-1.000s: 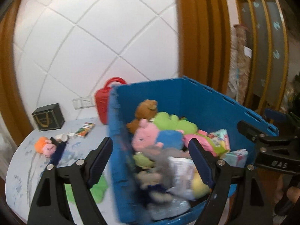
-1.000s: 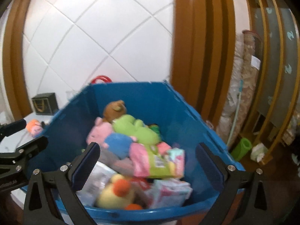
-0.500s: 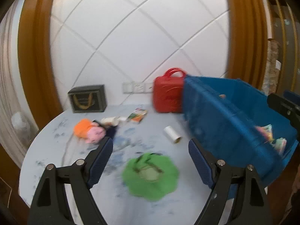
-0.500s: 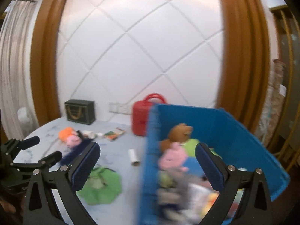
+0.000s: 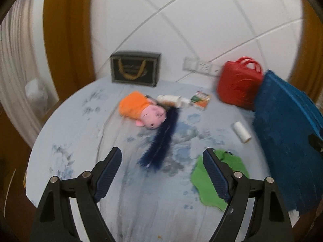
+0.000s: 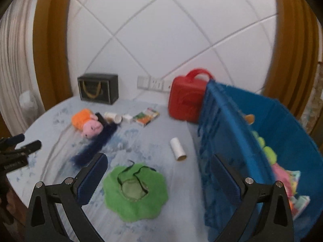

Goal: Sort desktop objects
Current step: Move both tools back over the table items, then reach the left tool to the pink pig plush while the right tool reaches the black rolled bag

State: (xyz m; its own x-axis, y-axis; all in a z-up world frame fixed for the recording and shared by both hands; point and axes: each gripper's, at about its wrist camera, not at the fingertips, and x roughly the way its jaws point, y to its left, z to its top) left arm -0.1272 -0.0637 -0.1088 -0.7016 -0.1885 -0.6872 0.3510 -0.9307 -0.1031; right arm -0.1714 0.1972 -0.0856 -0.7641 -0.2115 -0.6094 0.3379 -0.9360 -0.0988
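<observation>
My left gripper (image 5: 162, 157) is open and empty above the round table (image 5: 80, 141), its jaws framing a dark blue furry strip (image 5: 161, 141). Behind the strip lies a pink plush with an orange cap (image 5: 141, 111). A green scalloped cloth (image 6: 135, 189) lies by the front edge, a white paper roll (image 6: 177, 148) right of it. My right gripper (image 6: 159, 167) is open and empty over the green cloth. The blue bin (image 6: 232, 141) full of soft toys stands at the right. The left gripper's fingers (image 6: 30, 146) show at the left edge of the right wrist view.
A red case (image 6: 187, 100) leans at the bin's far corner. A black gift box (image 6: 98, 88) stands against the white padded wall. A small carton (image 6: 147, 117) and white bottles (image 6: 113, 117) lie near the plush.
Both views have swung left from over the blue bin to the table. The bin's toys have left the left view, and the plush, furry strip and green cloth now sit ahead.
</observation>
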